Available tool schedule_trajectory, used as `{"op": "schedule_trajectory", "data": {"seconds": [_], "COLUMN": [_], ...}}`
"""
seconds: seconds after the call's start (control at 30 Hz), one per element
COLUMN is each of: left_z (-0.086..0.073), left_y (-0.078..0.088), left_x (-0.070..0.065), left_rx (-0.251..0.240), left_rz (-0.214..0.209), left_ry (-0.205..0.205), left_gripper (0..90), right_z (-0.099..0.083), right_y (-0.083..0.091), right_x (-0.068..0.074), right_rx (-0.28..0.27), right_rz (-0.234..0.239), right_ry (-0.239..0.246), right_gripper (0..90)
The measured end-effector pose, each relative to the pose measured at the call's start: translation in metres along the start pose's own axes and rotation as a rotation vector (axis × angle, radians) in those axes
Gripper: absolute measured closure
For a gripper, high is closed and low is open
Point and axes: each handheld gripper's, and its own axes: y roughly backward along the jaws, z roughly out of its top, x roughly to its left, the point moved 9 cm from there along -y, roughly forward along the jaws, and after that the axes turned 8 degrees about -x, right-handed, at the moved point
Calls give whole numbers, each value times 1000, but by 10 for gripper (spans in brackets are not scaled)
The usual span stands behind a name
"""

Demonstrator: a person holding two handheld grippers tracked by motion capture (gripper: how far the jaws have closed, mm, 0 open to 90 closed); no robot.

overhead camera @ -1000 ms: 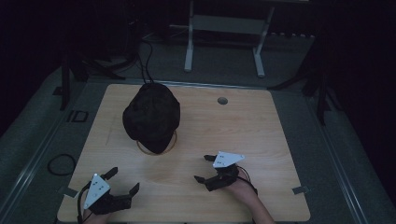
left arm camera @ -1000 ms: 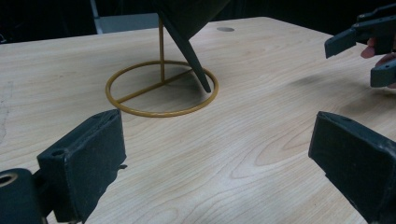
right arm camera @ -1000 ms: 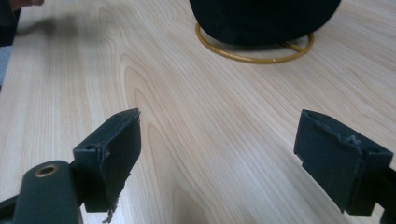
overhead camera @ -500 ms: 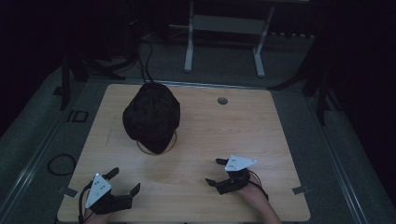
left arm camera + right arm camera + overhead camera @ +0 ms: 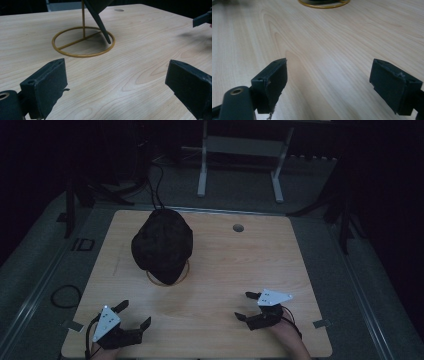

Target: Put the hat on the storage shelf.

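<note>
Dark hat (image 5: 162, 245) on gold stand (image 5: 83, 41) (ring plain from left gripper view), left gripper (image 5: 134, 315), right gripper (image 5: 248, 306) — both wide apart, empty

A dark, rounded hat (image 5: 162, 245) is seen draped over a thin gold wire stand (image 5: 83, 41) — upright post, ring base flat on the wood — at about 11 o'clock from the table's centre, its brim hanging down toward the ring.
</note>
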Motion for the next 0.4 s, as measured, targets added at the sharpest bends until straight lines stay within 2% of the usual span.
{"op": "schedule_trajectory", "data": {"seconds": [0.23, 0.4], "left_z": [-1, -2], "left_y": [0, -1], "left_x": [1, 0], "left_rx": [-3, -1], "left_rz": [-4, -2], "left_ry": [11, 5], "left_gripper": [43, 43], "right_z": [-3, -5], "right_y": [10, 11], "right_x": [-16, -19], "right_rx": [-12, -11], "right_rz": [-36, -43], "right_ry": [-13, -23], "right_gripper": [145, 145]}}
